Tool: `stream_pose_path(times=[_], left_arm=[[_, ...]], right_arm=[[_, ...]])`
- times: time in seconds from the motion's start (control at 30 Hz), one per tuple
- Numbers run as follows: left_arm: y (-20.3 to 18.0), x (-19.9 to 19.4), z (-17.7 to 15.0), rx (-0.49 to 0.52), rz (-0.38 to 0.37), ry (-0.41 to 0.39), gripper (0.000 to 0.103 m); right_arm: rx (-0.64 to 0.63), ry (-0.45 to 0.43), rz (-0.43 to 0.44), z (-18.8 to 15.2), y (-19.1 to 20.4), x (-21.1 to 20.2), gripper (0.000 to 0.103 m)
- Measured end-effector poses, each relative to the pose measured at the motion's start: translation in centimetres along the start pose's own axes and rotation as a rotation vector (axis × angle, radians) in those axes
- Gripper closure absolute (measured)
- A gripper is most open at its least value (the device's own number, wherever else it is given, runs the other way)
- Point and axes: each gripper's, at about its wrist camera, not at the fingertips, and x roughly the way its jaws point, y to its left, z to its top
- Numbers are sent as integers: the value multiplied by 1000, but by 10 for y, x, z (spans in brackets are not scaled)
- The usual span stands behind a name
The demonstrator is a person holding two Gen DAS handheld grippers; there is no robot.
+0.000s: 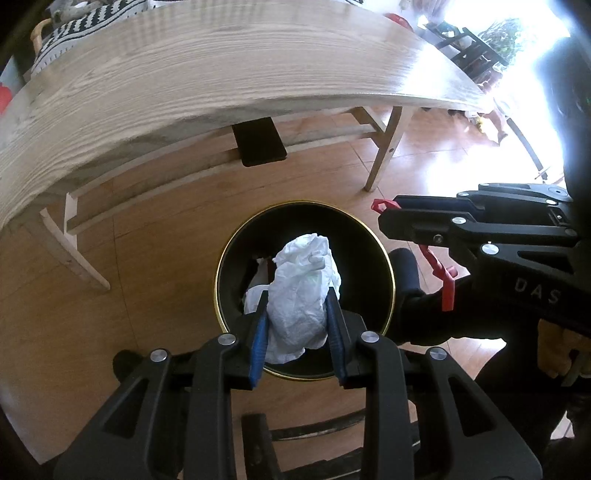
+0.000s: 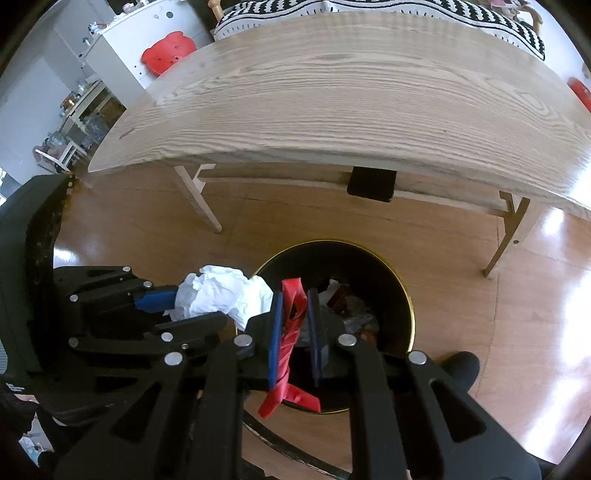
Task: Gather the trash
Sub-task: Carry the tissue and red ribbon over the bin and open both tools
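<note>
Trash comes to two held pieces, one per hand-held gripper, over a single bin. One is a crumpled white paper wad [image 1: 301, 295], the other a twisted red plastic strip [image 2: 290, 343]. The bin [image 1: 376, 236] is round and black with a thin gold rim, standing on the floor; inside it more white scraps and some dark, reddish litter show, too jumbled to count.

The left hand-held gripper [image 1: 299, 321] has its blue pads pressed narrowly against both sides of the wad, which bulges past the fingertips, creased and puffy, right above the bin's mouth. The right hand-held gripper [image 2: 295, 332] is squeezed fully together on the red strip; the strip loops up above the fingertips and its loose ends hang out below, also over the bin's opening. From the left camera the right tool sits at about 3 o'clock of the bin, the two tools close side by side.

The surface [image 2: 332, 92] is one long pale wood-grain table at 12 o'clock of the bin, bare on top, on light wooden legs, with a small black block [image 1: 258, 142] fixed under its near edge. The floor [image 1: 166, 240] is glossy orange-brown boards. Beyond the surface lies a black-and-white patterned textile [image 2: 369, 11], with a white cabinet [image 2: 122, 48] bearing a red shape at 10 o'clock.
</note>
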Motion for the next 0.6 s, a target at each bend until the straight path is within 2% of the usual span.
stream_pose_path(times=[0.4,0.5,0.53,0.6], left_arm=[[-1,2,3,-1,3,0,74],[-1,2,4,-7,4,0,60],[-1,2,4,-9,9,-2,53],[-2,3,5,-14,12,-4,43]], right_arm=[[9,-10,-15,1,-2,-2,90],[27,-12,-19,2,-5,-3,89],[32,-13,-19,3,-6,-3,87],[42,-16,-21,3,-9,-4,60]])
